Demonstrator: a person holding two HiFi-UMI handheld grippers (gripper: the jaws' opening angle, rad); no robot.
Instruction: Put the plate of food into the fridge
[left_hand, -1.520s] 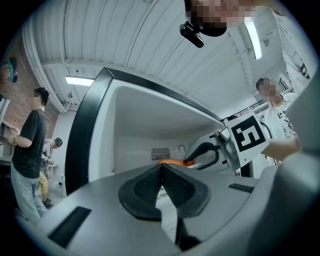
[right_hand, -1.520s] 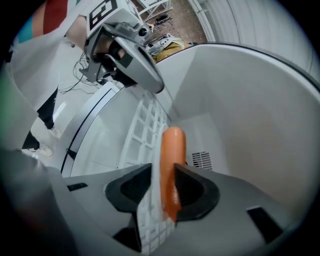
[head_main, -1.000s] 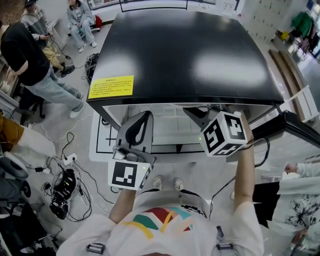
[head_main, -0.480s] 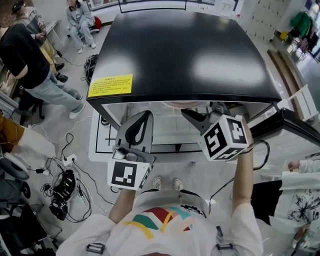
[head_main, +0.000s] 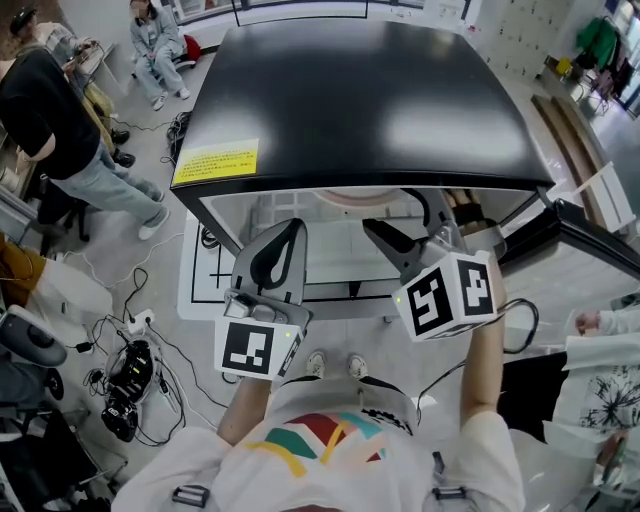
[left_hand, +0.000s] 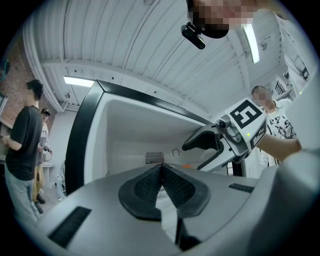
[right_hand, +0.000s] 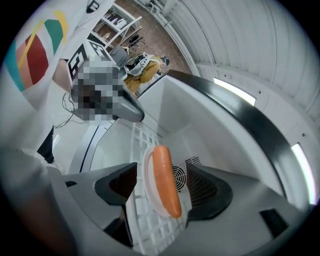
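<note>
**Status.** The fingers of the right gripper have just been opening and now stand fully released. The plate appears between them but lies beyond the pads, which do not press on it. In the head view this gripper has drawn back towards the person, and the plate's pale rim now shows under the front edge of the fridge.

**Meaning for the task.** The plate rests on the wire shelf inside the fridge, with the sausage still lying across it. Placement appears complete. What remains is probably to clear the right gripper from the opening; the door stands open at the right.

**Left gripper.** The left gripper is held in front of the opening with its fingers clenched together on nothing.

**Materials and shapes.**
- Plate: white, round and shallow, with a smooth surface.
- Sausage: orange-pink, glossy, a cylinder with rounded ends.
- Shelf: white coated wire in a square grid.
- Fridge: glossy black top, matt white lining.
- Finger pads: black with a fine ribbed texture.
</note>
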